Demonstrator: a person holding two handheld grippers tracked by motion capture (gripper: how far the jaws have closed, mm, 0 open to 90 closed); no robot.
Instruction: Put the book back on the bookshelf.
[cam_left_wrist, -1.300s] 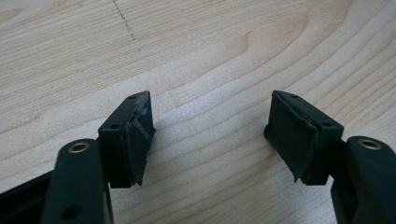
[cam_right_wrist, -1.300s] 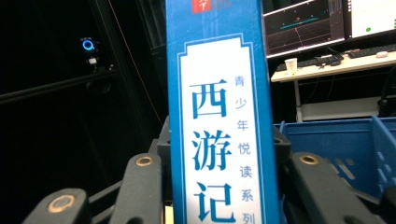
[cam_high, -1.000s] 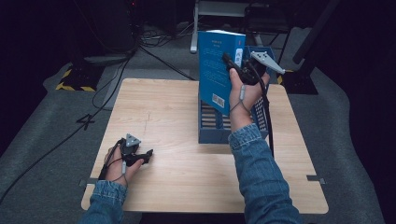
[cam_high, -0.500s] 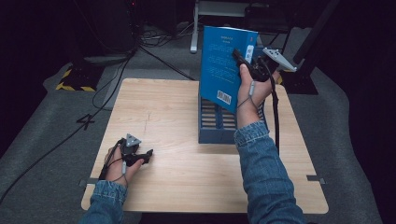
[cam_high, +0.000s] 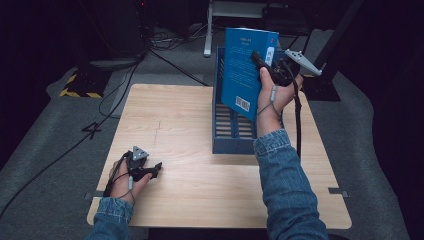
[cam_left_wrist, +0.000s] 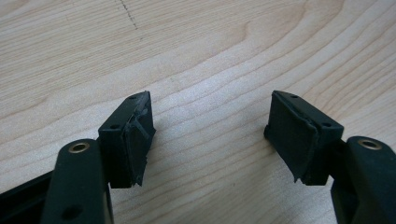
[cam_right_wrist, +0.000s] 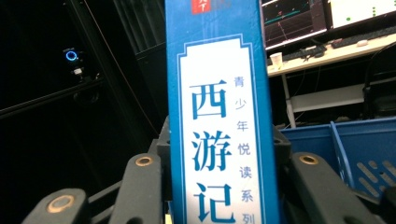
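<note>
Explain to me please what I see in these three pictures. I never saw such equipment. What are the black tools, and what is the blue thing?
No robot is here. A person in denim sleeves holds a hand tool with two black jaws in each hand. The high view looks down on a wooden table from above. The other two pictures come from small cameras that ride on the tools and look along their jaws.

The left gripper rests low on the table near the person; in its own view its jaws stand apart with bare wood between them.

The right gripper is raised above a blue slotted rack that stands on the table. Its jaws are closed on a blue book, held upright. The right gripper view shows the book's spine with Chinese characters, clamped between the jaws.
</note>
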